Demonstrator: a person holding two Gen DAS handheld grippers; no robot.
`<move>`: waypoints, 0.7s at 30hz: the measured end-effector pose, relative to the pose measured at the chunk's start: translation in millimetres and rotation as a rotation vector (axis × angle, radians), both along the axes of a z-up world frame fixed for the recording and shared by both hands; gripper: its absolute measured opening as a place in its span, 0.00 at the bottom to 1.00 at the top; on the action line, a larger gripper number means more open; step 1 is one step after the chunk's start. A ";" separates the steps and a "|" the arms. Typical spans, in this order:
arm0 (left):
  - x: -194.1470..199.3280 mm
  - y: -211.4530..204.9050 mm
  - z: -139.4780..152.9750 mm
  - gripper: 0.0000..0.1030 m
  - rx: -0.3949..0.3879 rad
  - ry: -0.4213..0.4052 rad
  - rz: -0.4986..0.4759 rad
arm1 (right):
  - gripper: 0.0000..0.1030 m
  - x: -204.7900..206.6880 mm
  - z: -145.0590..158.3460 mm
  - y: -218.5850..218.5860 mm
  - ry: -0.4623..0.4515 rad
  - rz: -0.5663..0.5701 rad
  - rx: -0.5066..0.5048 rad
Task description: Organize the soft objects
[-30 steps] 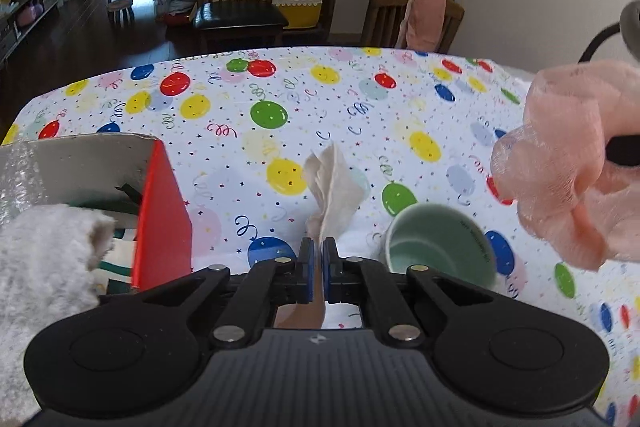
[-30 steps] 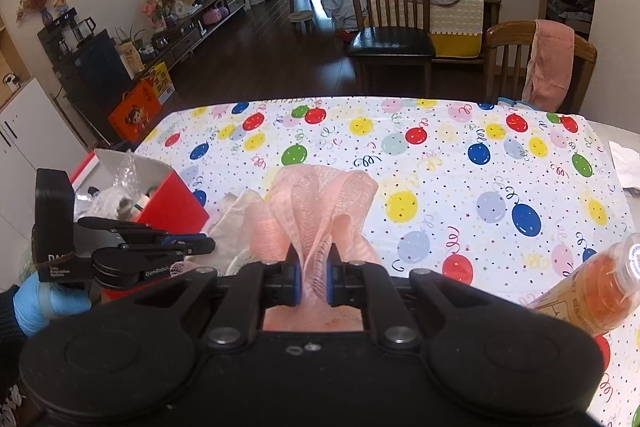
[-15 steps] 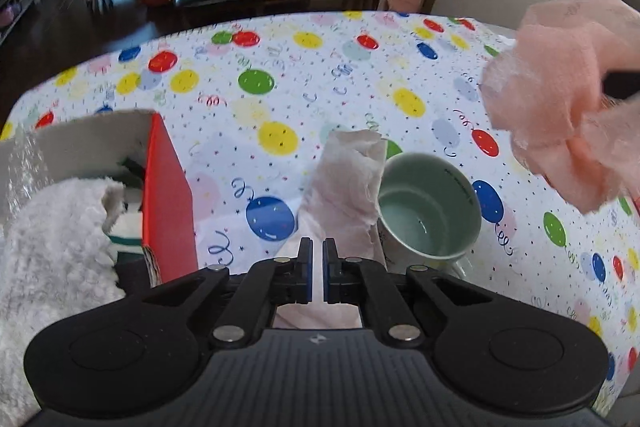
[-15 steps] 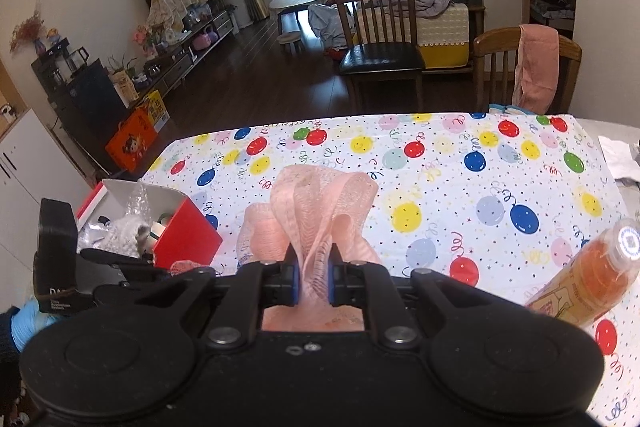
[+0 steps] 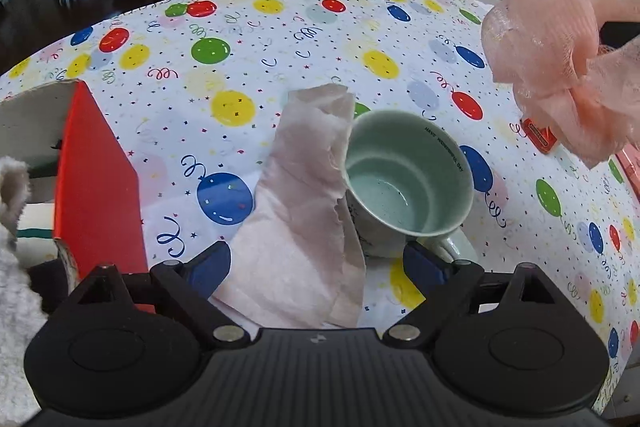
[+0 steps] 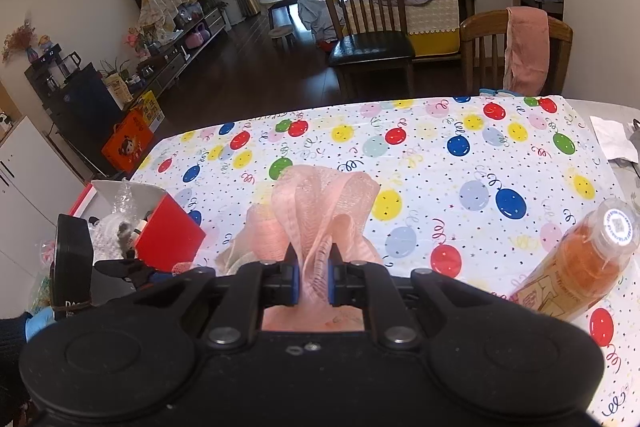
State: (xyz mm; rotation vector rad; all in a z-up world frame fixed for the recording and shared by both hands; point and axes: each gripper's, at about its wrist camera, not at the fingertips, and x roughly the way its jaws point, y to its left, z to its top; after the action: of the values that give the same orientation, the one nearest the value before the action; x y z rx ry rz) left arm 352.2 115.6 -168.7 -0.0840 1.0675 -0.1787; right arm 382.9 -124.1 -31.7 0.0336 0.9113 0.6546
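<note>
The red box [image 5: 96, 183] stands at the table's left edge. The left gripper [image 5: 316, 267], tilted down, is opening; the pale pink cloth [image 5: 308, 211] lies loose between its jaws, long axis toward the far edge, touching the green mug [image 5: 404, 171]. The right gripper [image 6: 312, 283] clamps the pink mesh pouf [image 6: 320, 211], raised above the table.
</note>
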 end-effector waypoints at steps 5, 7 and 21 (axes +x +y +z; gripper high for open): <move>4.1 0.5 -12.8 0.91 0.006 0.016 -0.015 | 0.12 6.4 -7.9 -4.4 0.018 0.008 -0.005; 7.3 0.2 -22.5 0.91 0.041 0.034 -0.009 | 0.12 8.1 -11.3 -4.3 0.026 0.015 -0.010; 11.2 0.9 -37.8 0.37 0.130 0.025 0.113 | 0.12 14.9 -18.3 -2.6 0.038 0.043 -0.020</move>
State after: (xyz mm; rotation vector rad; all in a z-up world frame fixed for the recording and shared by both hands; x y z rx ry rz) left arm 363.4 116.5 -206.6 -0.0298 1.0940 -0.0062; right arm 397.8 -126.8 -50.0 0.0080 0.9571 0.6870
